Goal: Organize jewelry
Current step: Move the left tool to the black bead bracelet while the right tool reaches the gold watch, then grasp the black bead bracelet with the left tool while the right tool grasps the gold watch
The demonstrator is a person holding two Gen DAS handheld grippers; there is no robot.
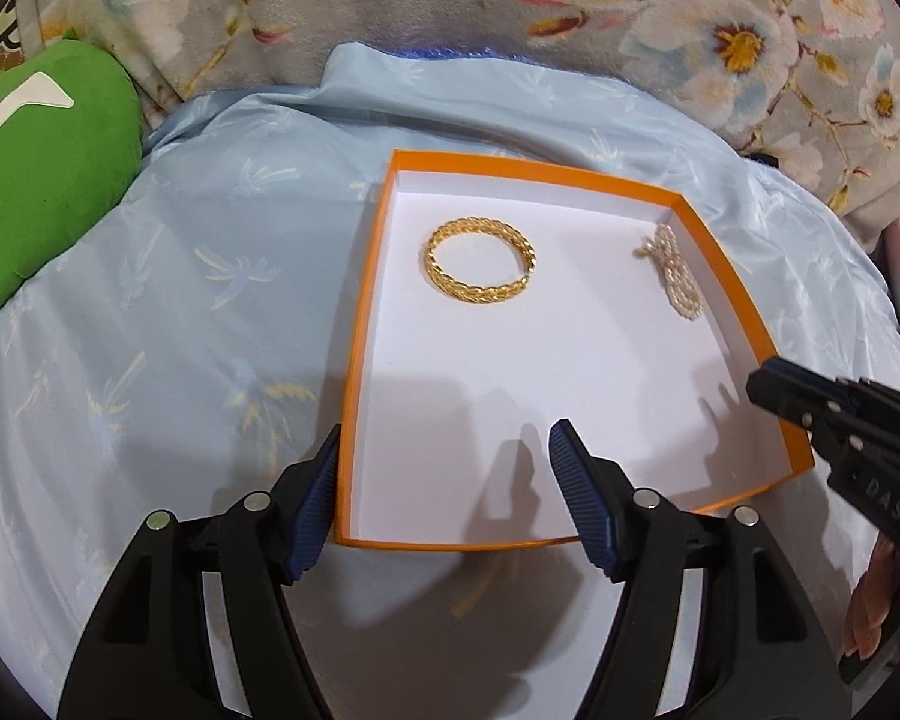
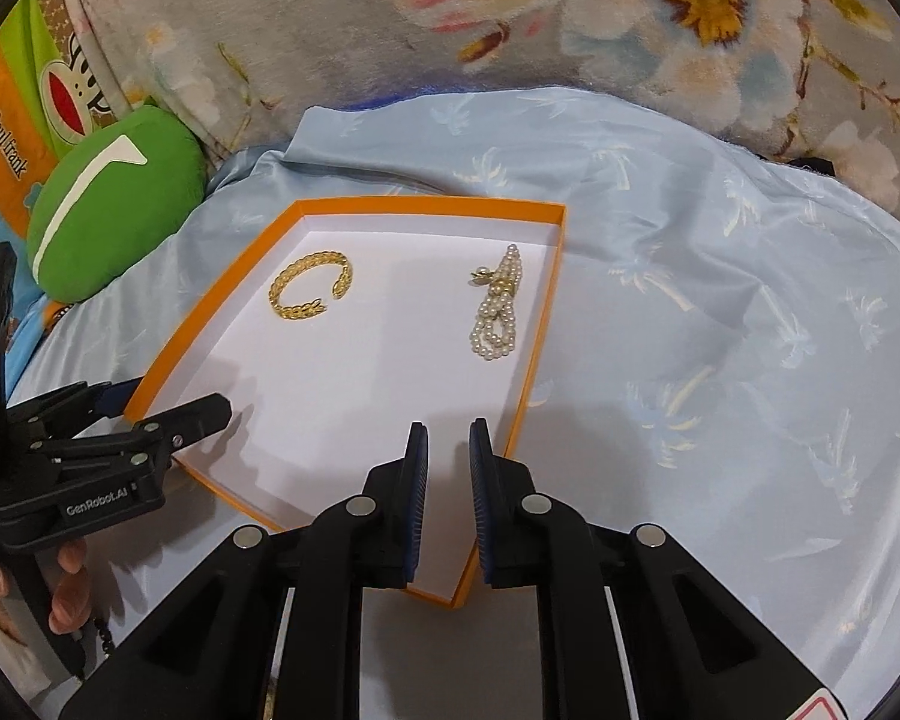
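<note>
Blue cloth (image 1: 210, 276), green cushion (image 1: 42, 180) beside box (image 1: 534, 171)

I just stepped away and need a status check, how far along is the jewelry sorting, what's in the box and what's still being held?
Done: the gold bracelet and the pearl strand lie apart inside the orange box. In hand: nothing; the left gripper is wide open over the box's near edge, the right gripper slightly open and empty. Left: no other jewelry shows on the blue cloth.
</note>
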